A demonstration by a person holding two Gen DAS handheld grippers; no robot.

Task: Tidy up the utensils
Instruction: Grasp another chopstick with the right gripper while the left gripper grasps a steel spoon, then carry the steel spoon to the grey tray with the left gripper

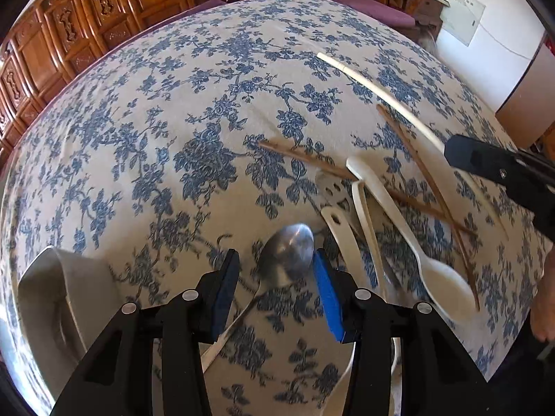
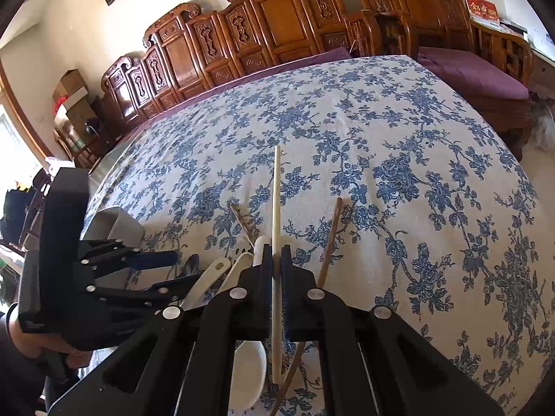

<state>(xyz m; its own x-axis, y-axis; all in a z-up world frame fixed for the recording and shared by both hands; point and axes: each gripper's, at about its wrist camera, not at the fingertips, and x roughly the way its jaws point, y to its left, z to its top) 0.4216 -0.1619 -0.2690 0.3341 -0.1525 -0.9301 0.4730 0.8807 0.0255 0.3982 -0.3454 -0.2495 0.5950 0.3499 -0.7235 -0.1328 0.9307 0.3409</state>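
Observation:
A pile of utensils lies on the blue-flowered tablecloth [image 1: 180, 114]. My left gripper [image 1: 275, 260] is open, its fingers either side of a metal spoon [image 1: 286, 254]. Beside it lie white plastic spoons [image 1: 406, 235], a slotted white utensil [image 1: 333, 190] and brown chopsticks [image 1: 426, 180]. My right gripper [image 2: 276, 260] is shut on a cream chopstick [image 2: 276, 190], which points away over the cloth; the chopstick also shows in the left wrist view [image 1: 378, 93]. A brown chopstick [image 2: 329, 239] lies just right of the right gripper. A white spoon bowl [image 2: 248, 367] lies under it.
A grey utensil holder [image 1: 59, 298] stands on the table at the left of the left gripper; it also shows in the right wrist view [image 2: 118, 225]. Carved wooden chairs [image 2: 277, 24] with purple cushions line the far edge of the table.

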